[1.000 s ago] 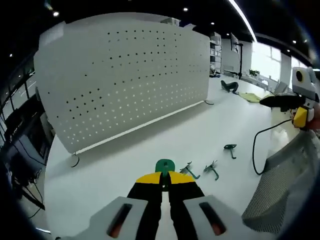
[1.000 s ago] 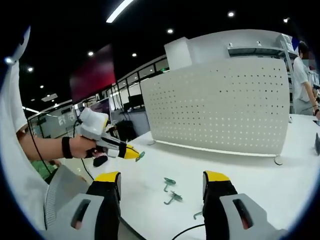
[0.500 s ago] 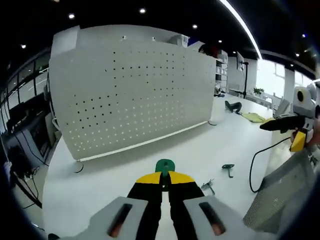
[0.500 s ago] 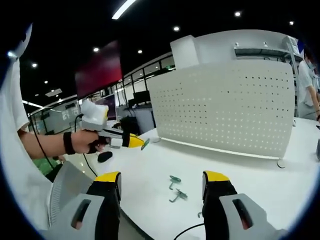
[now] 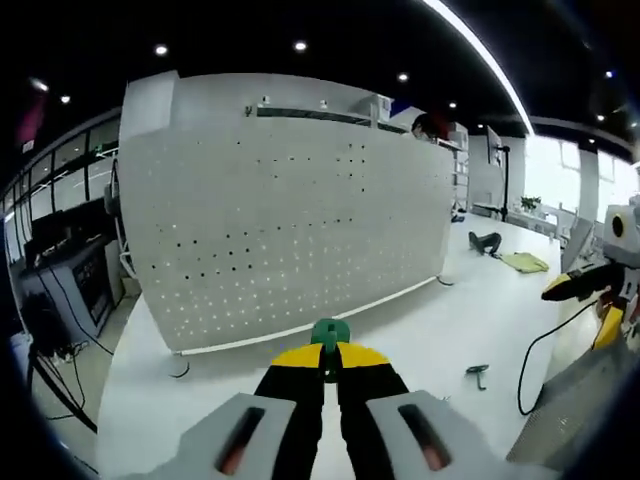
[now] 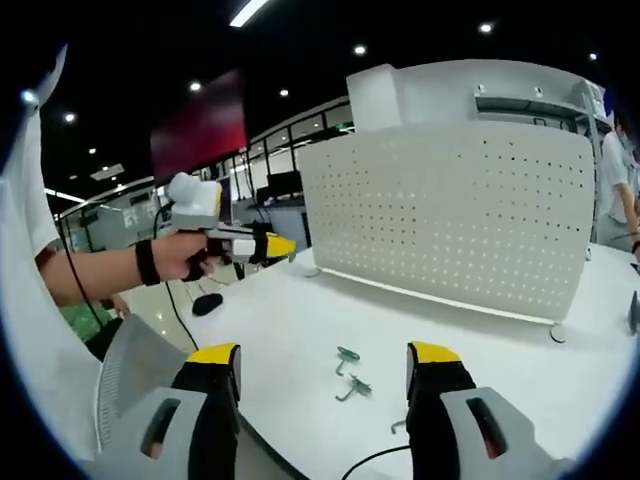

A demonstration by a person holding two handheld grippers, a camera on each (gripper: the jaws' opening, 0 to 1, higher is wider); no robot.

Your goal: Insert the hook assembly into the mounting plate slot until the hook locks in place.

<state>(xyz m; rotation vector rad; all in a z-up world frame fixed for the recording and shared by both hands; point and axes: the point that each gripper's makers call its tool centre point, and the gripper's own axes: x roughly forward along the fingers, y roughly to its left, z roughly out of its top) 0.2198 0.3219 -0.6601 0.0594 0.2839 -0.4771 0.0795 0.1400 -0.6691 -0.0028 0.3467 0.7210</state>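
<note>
Dim, ceiling-lit workshop surrounds a broad white worktop (image 6: 300, 330) on which the perforated mounting plate (image 5: 290, 220) stands upright on small feet. In the left gripper view the plate looms larger and more square-on than a second ago, and the loose hooks that lay just ahead of the jaws have slid out of the lower field, leaving one spare hook (image 5: 477, 372) at the right; since the whole scene shifts together, the camera has been carried up and toward the plate, not the objects. The right gripper view confirms this: the left tool (image 6: 283, 246) has travelled from low above the worktop to a raised position in front of the plate's left edge. Judged from this, the approach phase is under way and insertion has not begun; the tip and the plate remain well apart.

Left tool (image 5: 330, 352): jaws pressed together, pinching the green hook assembly (image 5: 330, 331), whose rounded head protrudes above the yellow tips.

Right tool (image 6: 325, 362): jaws spread wide, holding nothing, hovering over the near edge of the worktop.

Two loose hooks (image 6: 348, 372) lie on the worktop between the right tool's jaws. No containers are visible; a grey mesh surface occupies the lower left of the right gripper view
</note>
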